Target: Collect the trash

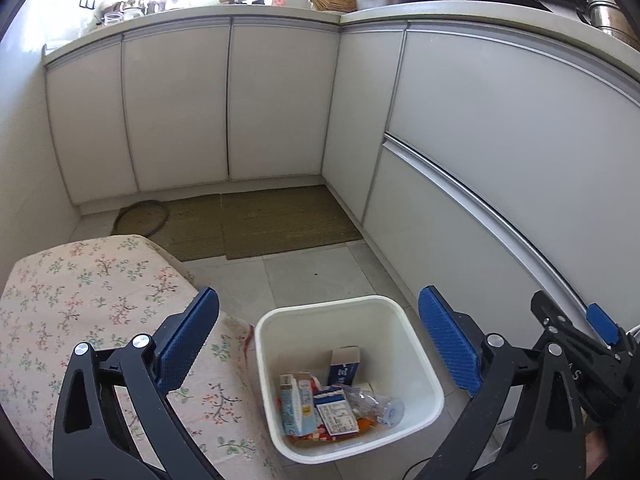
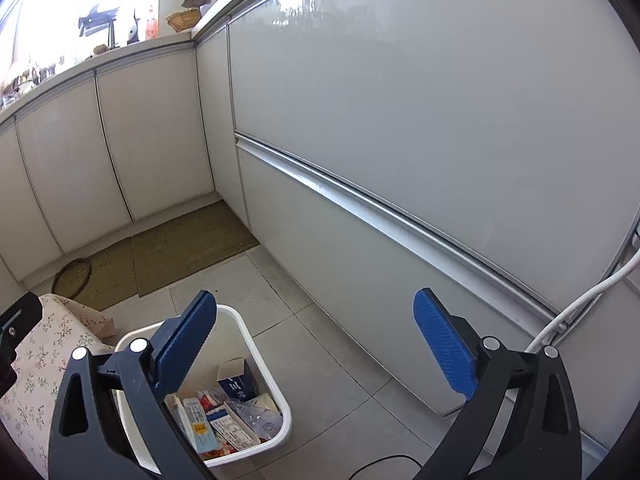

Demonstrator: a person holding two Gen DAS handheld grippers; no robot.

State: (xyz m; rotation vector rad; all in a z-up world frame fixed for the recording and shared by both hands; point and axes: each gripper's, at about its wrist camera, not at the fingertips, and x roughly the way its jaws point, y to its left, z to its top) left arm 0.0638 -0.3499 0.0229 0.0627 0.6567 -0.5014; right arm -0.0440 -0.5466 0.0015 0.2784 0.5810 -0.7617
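Blue ribbed pads face each other across a wide gap on both tools: the left tongs (image 1: 318, 344) and the right tongs (image 2: 316, 344) each stand fully apart with nothing between them. In the left wrist view, part of the right tool's black frame and one blue pad show at the right edge.

Just below and ahead of the left tongs a white plastic bin (image 1: 424, 360) sits on the grey tiled floor (image 1: 312, 276), and the trash (image 1: 332, 404) lies in its bottom: a light blue carton, a dark blue box with its flap open, a printed packet, crumpled clear plastic and some orange-red wrappers. From the right wrist view the same bin (image 2: 264, 364) lies low and left, partly behind the left finger.

Touching the bin's left side is a padded surface under a floral cloth (image 1: 80, 300). Farther on, two woven mats (image 1: 256, 224) lie on the floor against the white cabinets (image 1: 176, 104), which turn a corner. A white cable (image 2: 592, 292) hangs by the right-hand cabinet. On the desk (image 1: 256, 10) above stand bottles, a basket and pots.
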